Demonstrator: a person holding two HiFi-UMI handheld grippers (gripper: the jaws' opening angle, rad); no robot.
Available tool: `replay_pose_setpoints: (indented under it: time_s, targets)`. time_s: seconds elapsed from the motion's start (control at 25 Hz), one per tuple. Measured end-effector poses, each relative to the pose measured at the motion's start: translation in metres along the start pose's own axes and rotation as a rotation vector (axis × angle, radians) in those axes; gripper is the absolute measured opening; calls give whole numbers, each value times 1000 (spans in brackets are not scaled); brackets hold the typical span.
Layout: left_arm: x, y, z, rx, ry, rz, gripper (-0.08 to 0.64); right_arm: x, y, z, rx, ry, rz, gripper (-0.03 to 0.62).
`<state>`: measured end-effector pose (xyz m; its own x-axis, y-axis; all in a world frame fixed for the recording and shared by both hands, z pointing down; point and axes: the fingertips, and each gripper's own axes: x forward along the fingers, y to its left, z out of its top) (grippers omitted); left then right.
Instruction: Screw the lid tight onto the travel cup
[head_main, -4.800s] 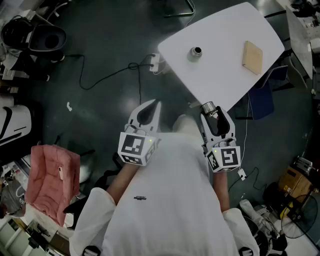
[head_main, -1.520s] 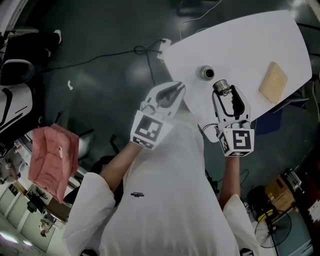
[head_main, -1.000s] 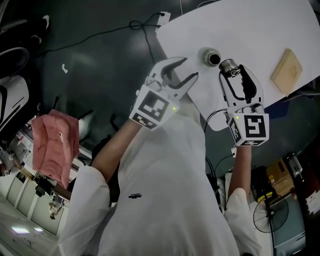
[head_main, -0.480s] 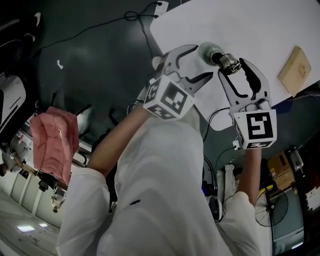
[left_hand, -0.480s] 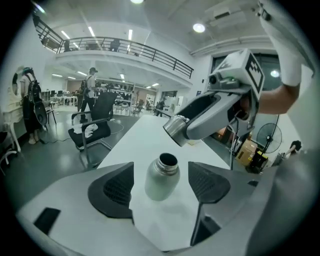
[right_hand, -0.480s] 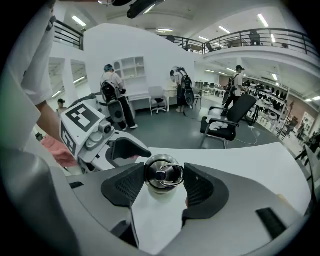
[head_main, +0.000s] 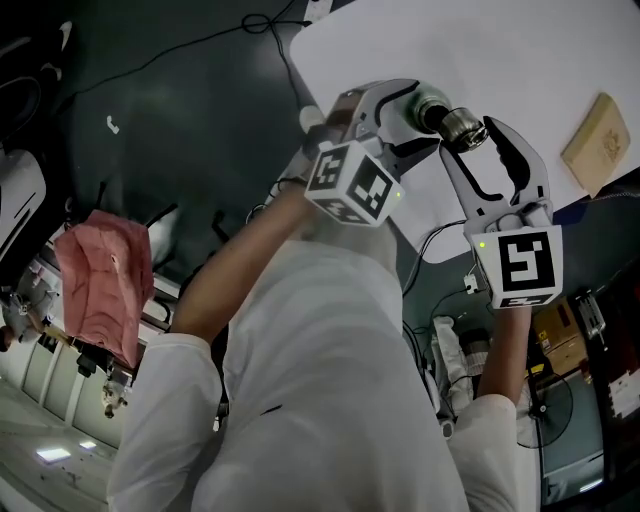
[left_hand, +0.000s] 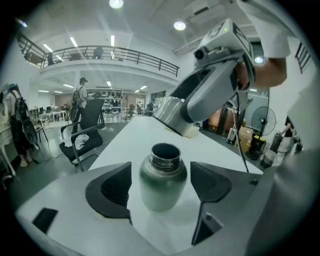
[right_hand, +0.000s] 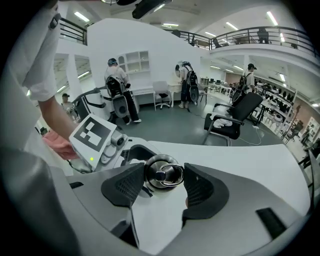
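On the white table (head_main: 520, 60), near its edge: the travel cup (left_hand: 160, 186), upright and open-mouthed.
The left gripper (left_hand: 161, 174)'s jaws have just been opening and stand wide on either side of the cup without touching it. The right gripper (right_hand: 165, 184)'s jaws clamp the steel lid (right_hand: 161, 172), tilted just beside the cup's mouth.

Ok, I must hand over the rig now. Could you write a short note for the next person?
Left gripper: open, jaws have just been opening, one on each side of the travel cup, not touching it.
Right gripper: shut on the lid, close to the cup's mouth.
Cup: upright on the white table, no lid on.
Done: lid is in hand, near the cup.
Left to do: grip cup, seat lid, screw tight.
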<state>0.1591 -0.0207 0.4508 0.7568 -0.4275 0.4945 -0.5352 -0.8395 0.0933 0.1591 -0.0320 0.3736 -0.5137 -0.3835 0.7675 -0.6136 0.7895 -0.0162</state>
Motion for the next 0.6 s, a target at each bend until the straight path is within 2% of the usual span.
replay_pose_setpoints:
  time_s: [0.28,0.6]
  targets:
    - [21,3,1,76,-18,-9,351,6,1,-1,-43,50,43,241]
    - [32,2,-3,123,-54,-21,353,12,7,-6,-82,84,78,241]
